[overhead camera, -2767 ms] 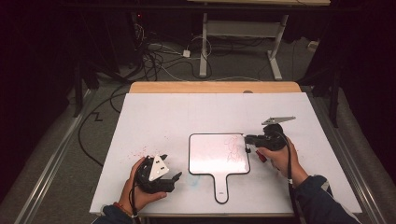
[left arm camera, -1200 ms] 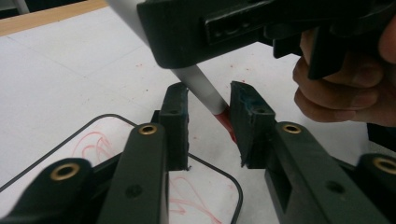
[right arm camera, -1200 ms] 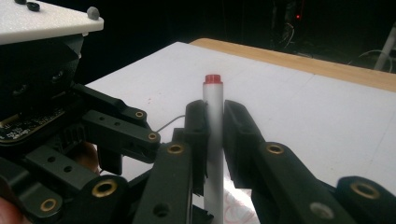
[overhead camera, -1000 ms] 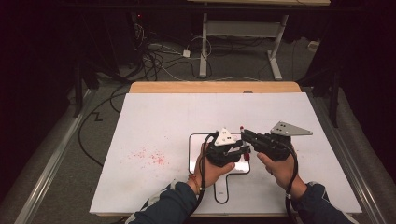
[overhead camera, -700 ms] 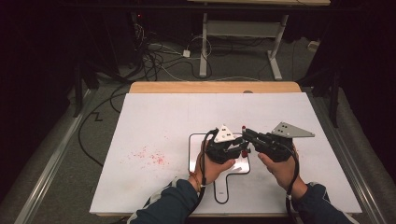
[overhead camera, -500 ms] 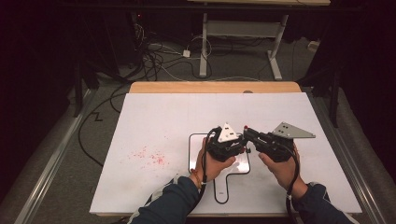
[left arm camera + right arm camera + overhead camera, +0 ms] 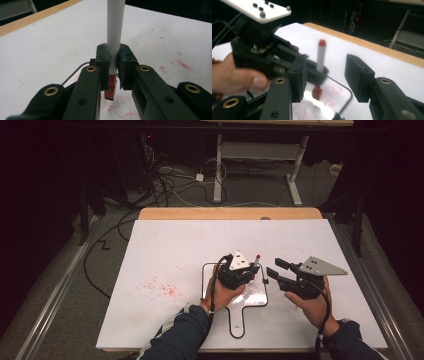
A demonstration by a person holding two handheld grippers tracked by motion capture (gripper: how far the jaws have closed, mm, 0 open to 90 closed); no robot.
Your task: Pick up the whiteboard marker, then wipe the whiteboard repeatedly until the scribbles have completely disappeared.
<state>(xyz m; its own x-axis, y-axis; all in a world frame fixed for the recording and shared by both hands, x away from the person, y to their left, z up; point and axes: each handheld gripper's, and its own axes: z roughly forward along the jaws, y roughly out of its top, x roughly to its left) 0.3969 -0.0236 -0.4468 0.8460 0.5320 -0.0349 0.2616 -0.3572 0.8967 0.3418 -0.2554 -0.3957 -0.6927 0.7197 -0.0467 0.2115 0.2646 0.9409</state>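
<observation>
A white marker [image 7: 256,260] with red ends stands upright over a small whiteboard [image 7: 237,322] that has a handle. My left gripper [image 7: 253,270] is shut on it low on the barrel. In the left gripper view the pads [image 7: 125,63] pinch the marker [image 7: 115,30] just above its red lower end. My right gripper [image 7: 273,267] sits a little to the right; its jaws have just been opening. In the right gripper view its jaws [image 7: 327,75] stand wide apart on either side of the marker [image 7: 320,58] without touching it, with the left gripper [image 7: 310,72] behind.
Red scribbles [image 7: 120,107] cover the whiteboard under the marker. Red specks [image 7: 160,287] lie on the white tabletop [image 7: 175,245] to the left. A wooden strip [image 7: 230,213] runs along the table's far edge, with cables and a desk frame on the floor beyond.
The left hand came from the table's left side to the board and closed on the marker. The right gripper's jaws have spread apart and let the marker go.
</observation>
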